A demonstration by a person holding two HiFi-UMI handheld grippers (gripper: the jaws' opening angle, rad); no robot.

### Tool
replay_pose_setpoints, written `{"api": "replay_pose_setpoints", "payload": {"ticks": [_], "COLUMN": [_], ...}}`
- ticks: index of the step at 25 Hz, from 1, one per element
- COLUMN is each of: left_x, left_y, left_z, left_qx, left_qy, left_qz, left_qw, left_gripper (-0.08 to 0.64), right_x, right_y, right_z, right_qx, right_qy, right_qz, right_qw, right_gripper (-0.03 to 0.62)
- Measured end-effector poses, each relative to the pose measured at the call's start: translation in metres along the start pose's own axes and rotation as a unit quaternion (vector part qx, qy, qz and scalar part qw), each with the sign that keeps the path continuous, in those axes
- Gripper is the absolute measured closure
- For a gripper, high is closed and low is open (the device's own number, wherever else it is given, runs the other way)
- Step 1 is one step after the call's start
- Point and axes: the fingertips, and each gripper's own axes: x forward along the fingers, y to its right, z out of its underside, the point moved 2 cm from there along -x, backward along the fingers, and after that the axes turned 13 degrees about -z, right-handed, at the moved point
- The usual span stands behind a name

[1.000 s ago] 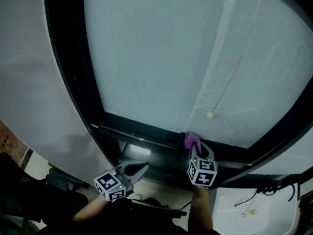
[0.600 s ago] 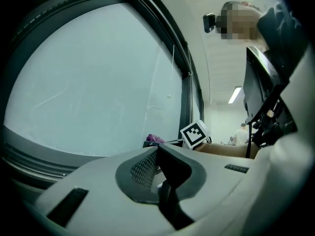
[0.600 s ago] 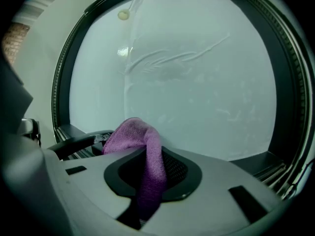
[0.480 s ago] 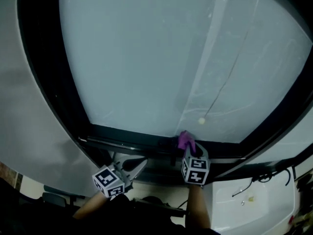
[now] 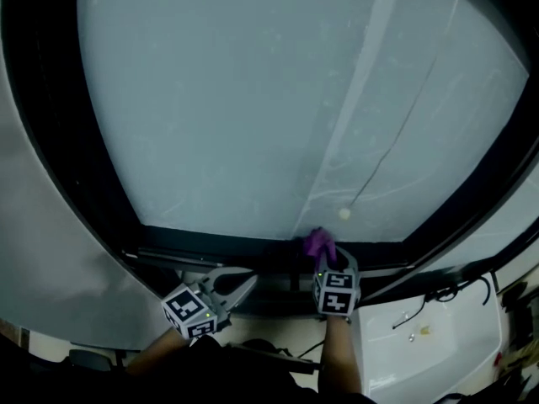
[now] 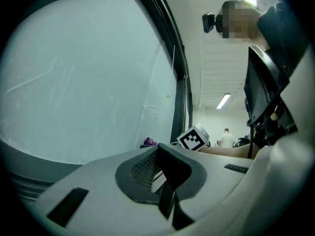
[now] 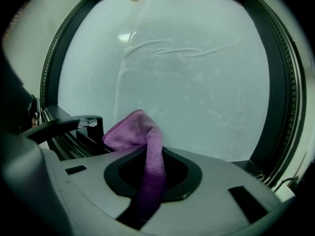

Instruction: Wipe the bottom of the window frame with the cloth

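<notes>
The left gripper (image 5: 246, 282), its jaws together on nothing, hovers just below the bottom rail of the black metal window frame (image 5: 210, 244), while further right along that rail the right gripper (image 5: 331, 259) is clamped on a crumpled purple microfibre cloth (image 5: 319, 242), which rests against the rail at the foot of the frosted glass pane (image 5: 253, 99).

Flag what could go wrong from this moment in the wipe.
1. The right gripper pinches only a narrow fold of the purple cloth; dragging along the window frame could pull it free.
2. A black handle sits just beside the cloth and could snag it.
3. The cord's bead hangs close above and might get knocked.
</notes>
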Motion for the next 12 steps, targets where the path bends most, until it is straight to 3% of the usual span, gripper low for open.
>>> {"api": "replay_pose_setpoints", "payload": {"ticks": [7,12], "left_x": [0.031,0.05], "left_y": [0.013,0.031], "left_z": [-0.01,-0.01], "left_qx": [0.02,0.024], "left_qy": [0.011,0.006], "left_qz": [0.046,0.049], "left_qw": [0.9987,0.9985], "left_gripper": [0.568,0.568], "right_x": [-0.011,-0.019], "right_y": [0.024,0.041], "right_z": [0.005,0.017], "right_qx": [-0.007,-0.025], "right_qy": [-0.013,-0.035], "right_qz": [0.032,0.03], "right_qw": [0.999,0.999], "right_gripper": [0.523,0.523]}}
